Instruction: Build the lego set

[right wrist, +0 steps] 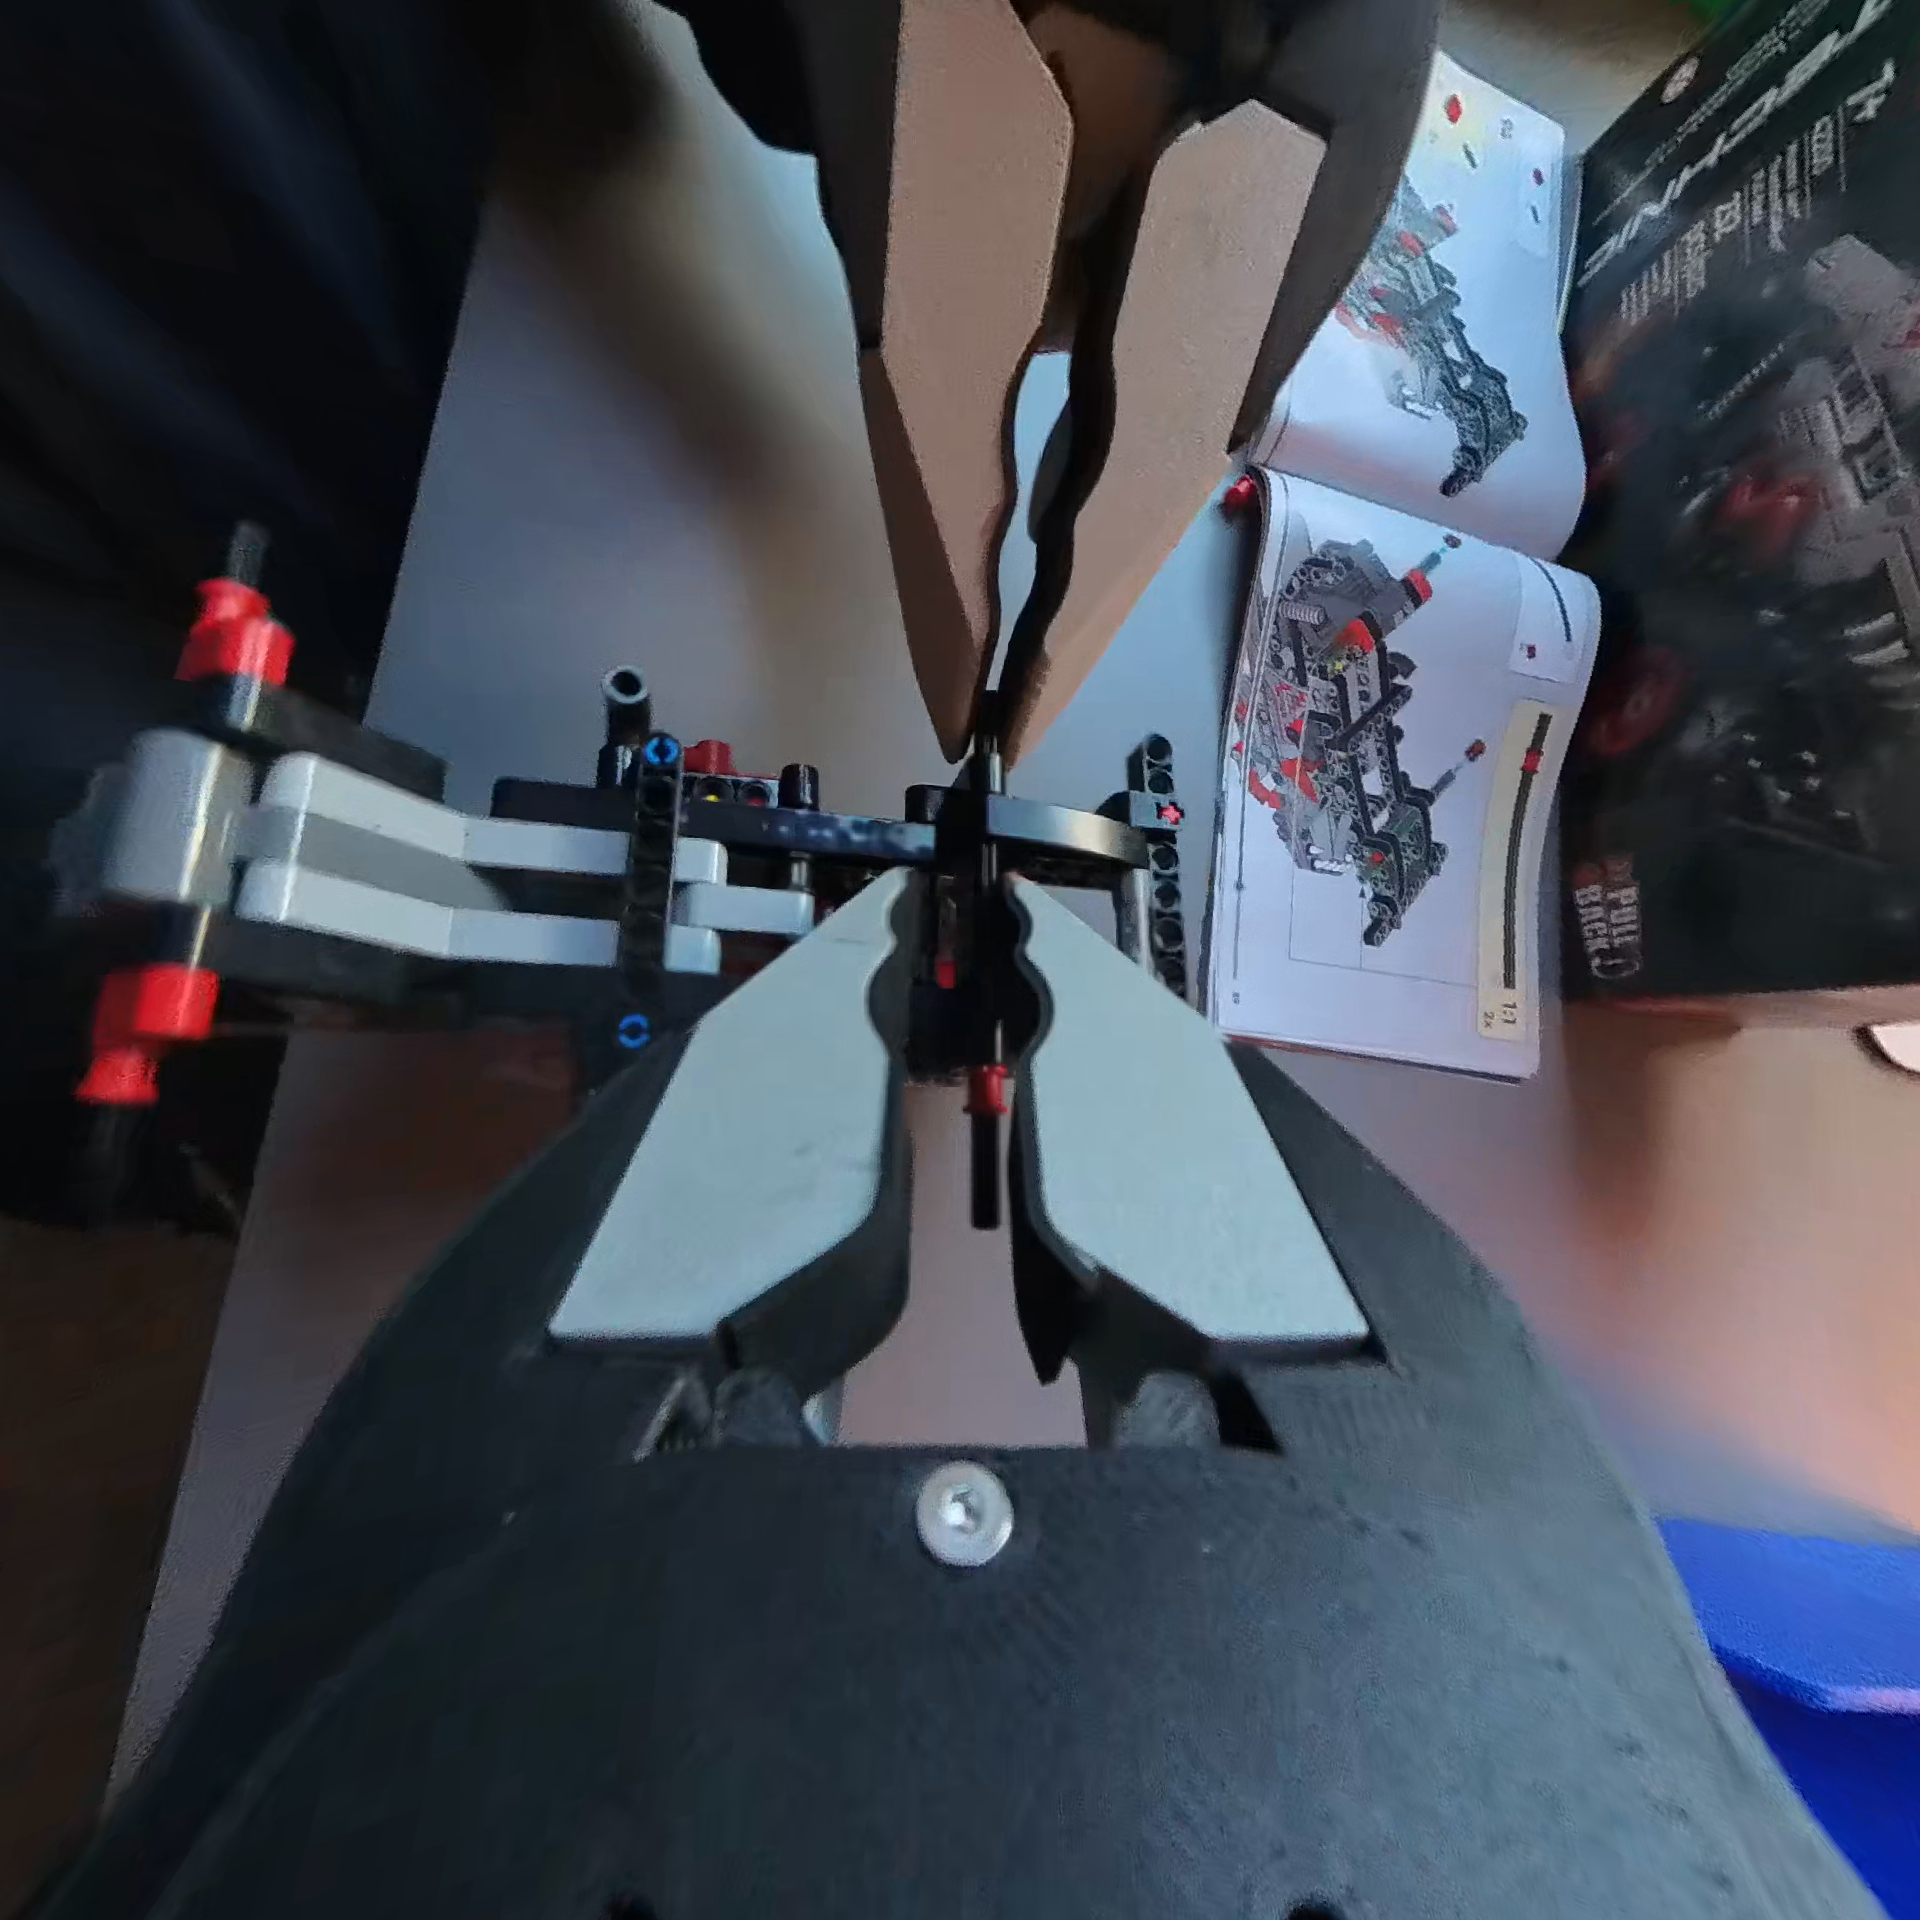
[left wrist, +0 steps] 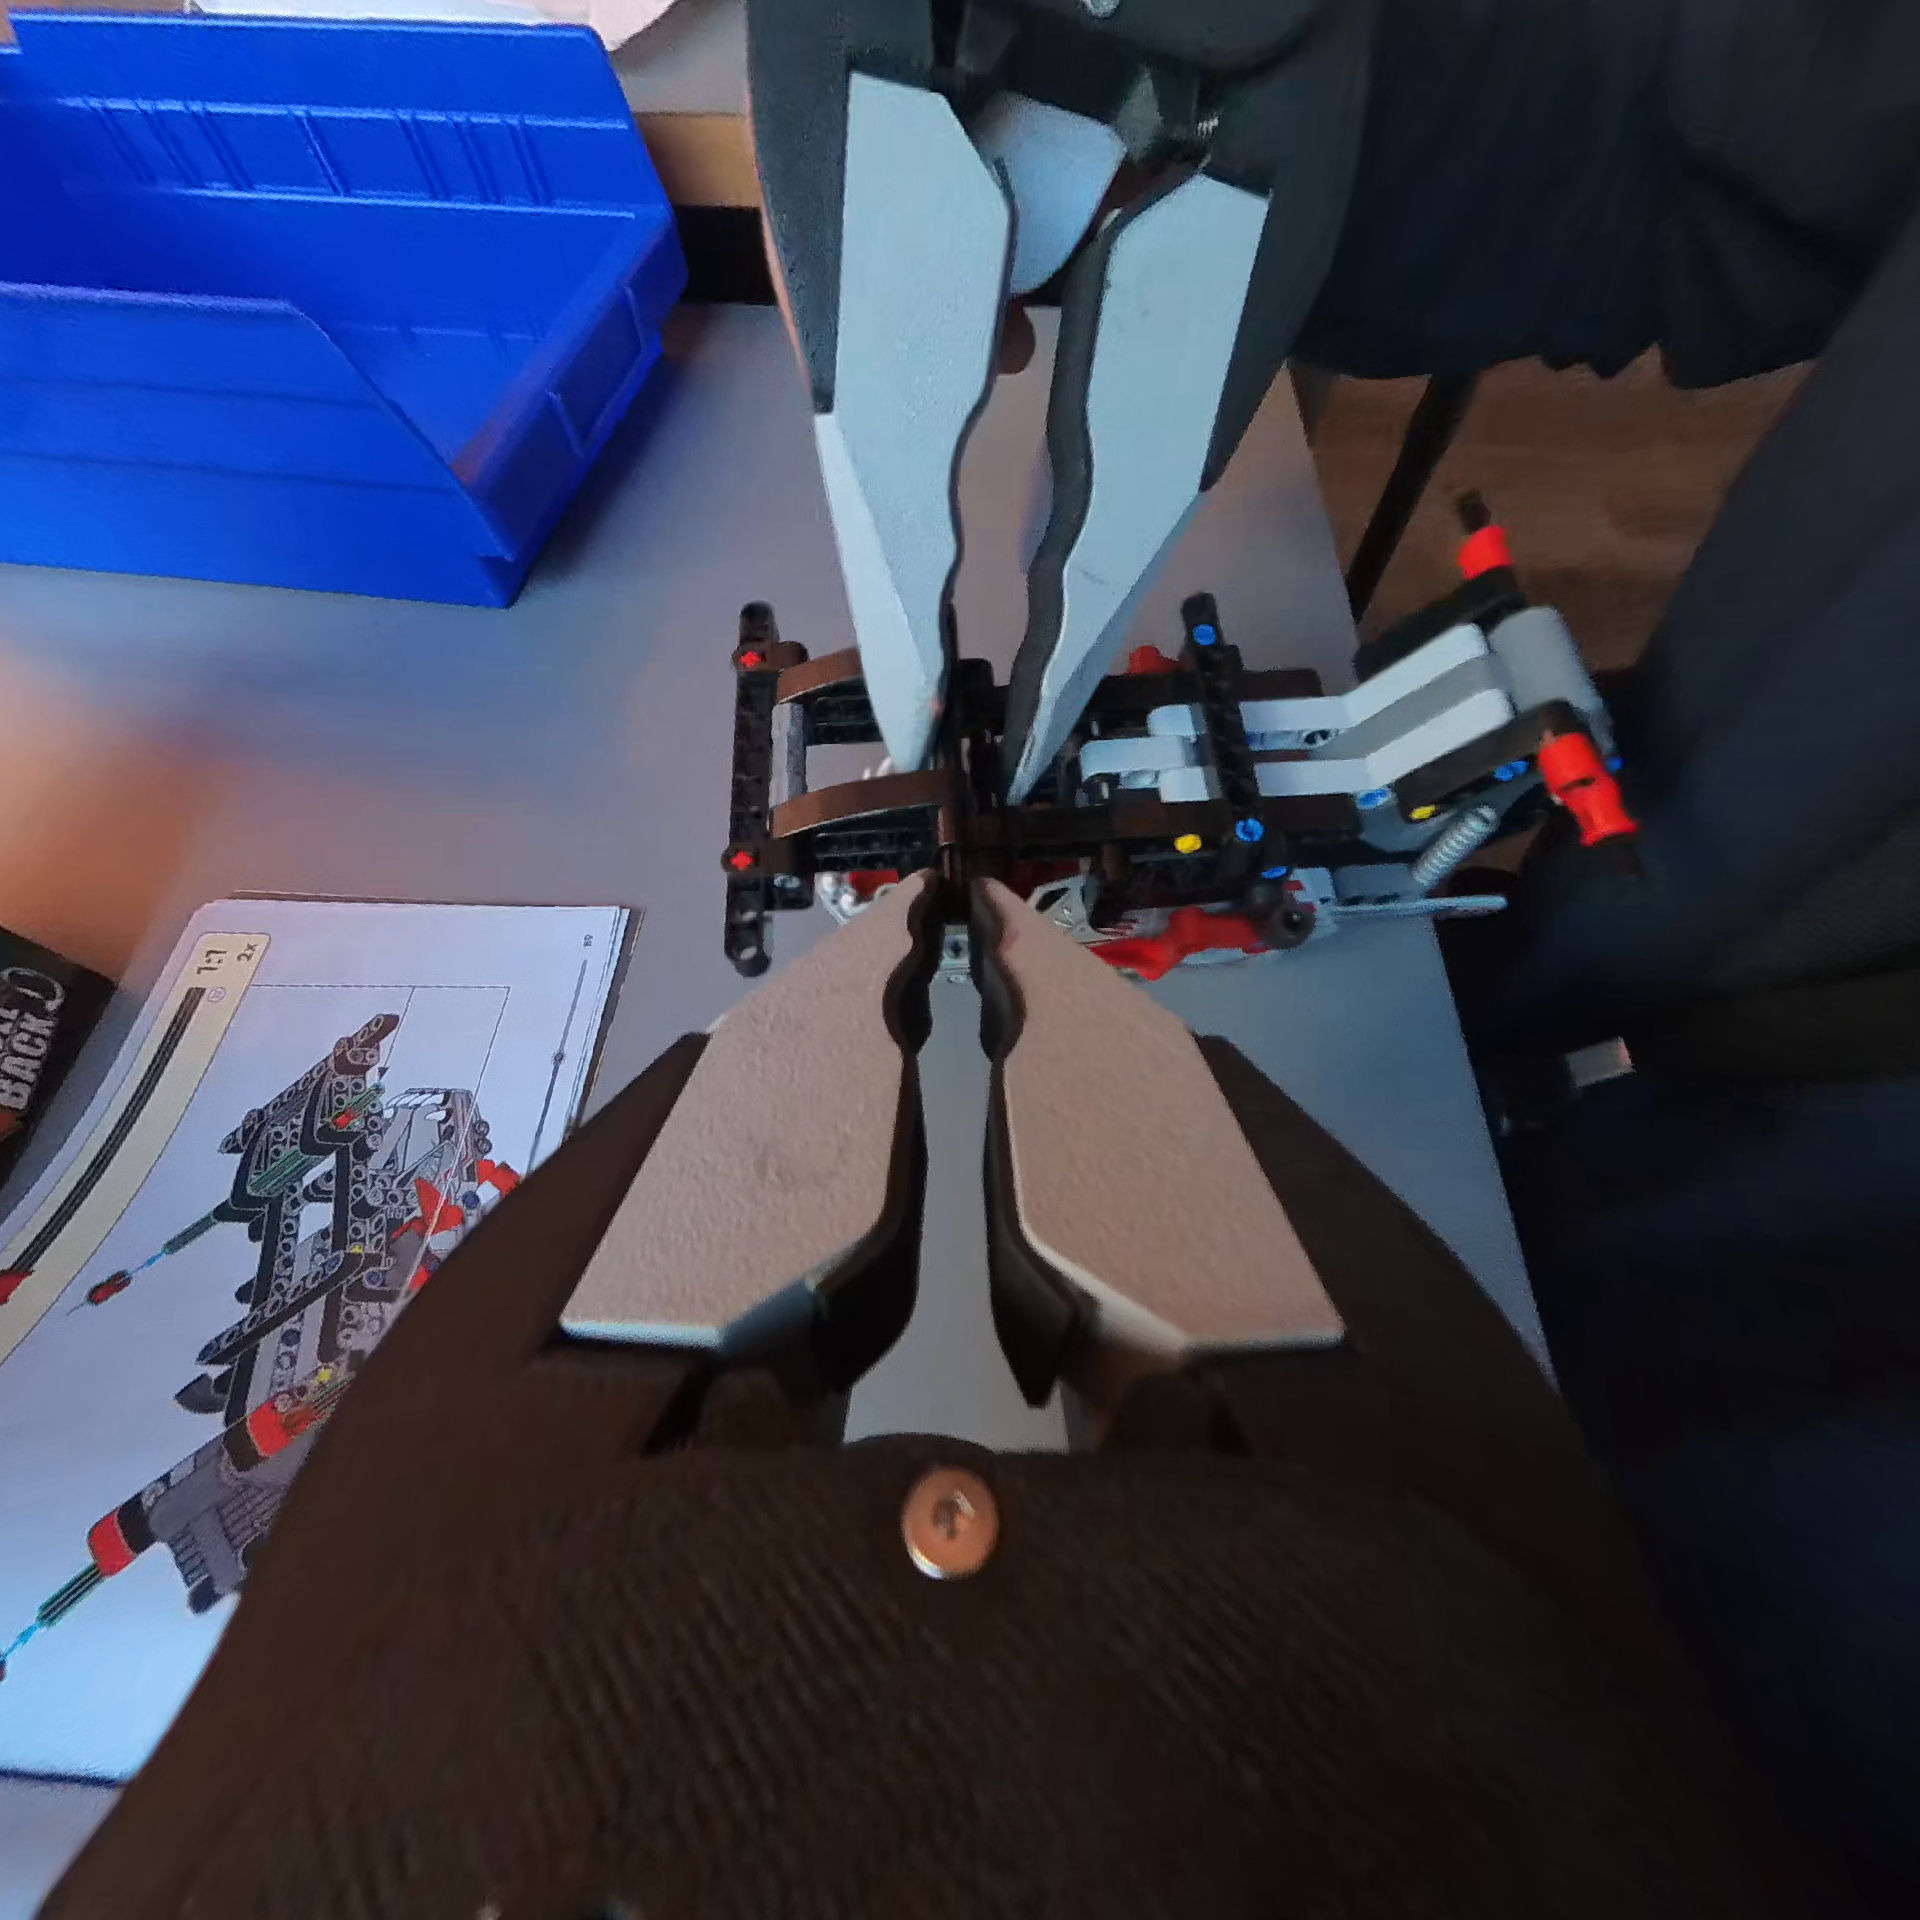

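The lego model (left wrist: 1195, 790), a black, grey and red frame with red bushes and a spring, lies on the grey table (left wrist: 416, 727). My left gripper (left wrist: 951, 904), with tan fingers, is shut on a thin black axle at the model's middle. In the right wrist view this axle (right wrist: 982, 1143), with a small red bush, runs through the model (right wrist: 416, 862) and between my right gripper's grey fingers. My right gripper (right wrist: 956, 894) is closed on the model's black middle part. The left gripper (right wrist: 977, 748) comes in from above and pinches the axle's far end. The right gripper (left wrist: 971, 727) faces mine tip to tip.
A blue bin (left wrist: 312, 291) stands at the back left. The open instruction booklet (left wrist: 312, 1247) lies beside the model and also shows in the right wrist view (right wrist: 1382, 779). The dark set box (right wrist: 1766, 520) stands behind the booklet. The model's rear end overhangs the table edge (left wrist: 1455, 1039).
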A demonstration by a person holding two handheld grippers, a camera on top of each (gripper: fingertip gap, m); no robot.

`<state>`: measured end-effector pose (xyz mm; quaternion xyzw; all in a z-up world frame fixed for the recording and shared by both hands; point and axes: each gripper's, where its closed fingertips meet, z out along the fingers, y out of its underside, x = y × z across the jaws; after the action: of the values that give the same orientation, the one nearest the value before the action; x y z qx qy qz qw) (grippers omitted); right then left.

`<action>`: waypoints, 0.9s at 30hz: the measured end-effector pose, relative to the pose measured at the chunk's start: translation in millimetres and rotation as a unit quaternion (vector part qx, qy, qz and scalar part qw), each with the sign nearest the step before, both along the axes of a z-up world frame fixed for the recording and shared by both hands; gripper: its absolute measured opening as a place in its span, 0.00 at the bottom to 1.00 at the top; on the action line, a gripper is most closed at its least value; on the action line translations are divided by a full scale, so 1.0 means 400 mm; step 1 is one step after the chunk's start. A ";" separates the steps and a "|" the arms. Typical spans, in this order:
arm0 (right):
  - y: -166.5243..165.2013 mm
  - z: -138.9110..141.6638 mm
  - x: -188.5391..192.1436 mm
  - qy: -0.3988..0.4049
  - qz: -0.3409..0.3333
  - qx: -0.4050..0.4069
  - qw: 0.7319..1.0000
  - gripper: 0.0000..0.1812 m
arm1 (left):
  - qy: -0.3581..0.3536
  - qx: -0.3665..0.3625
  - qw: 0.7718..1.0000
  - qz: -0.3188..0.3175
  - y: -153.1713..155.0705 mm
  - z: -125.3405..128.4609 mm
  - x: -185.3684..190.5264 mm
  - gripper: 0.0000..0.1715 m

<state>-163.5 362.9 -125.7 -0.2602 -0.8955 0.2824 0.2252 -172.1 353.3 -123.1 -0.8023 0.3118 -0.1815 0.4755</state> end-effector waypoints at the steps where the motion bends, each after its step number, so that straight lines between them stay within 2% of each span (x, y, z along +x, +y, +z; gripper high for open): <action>1: -0.001 0.006 -0.001 0.004 0.002 0.001 1.000 0.02 | -0.008 0.001 1.000 -0.004 -0.004 0.002 0.001 0.01; 14: -0.015 0.007 0.002 0.004 0.000 -0.026 1.000 0.01 | 0.009 0.003 1.000 -0.015 -0.020 0.007 0.001 0.01; 27: -0.032 0.007 -0.002 0.021 -0.005 -0.046 0.999 0.02 | 0.008 0.001 1.000 0.000 -0.039 0.009 -0.002 0.00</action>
<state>-164.2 349.9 -122.9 -0.2688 -0.8754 0.3273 0.2329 -172.9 337.9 -119.6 -0.8031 0.3155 -0.1747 0.4742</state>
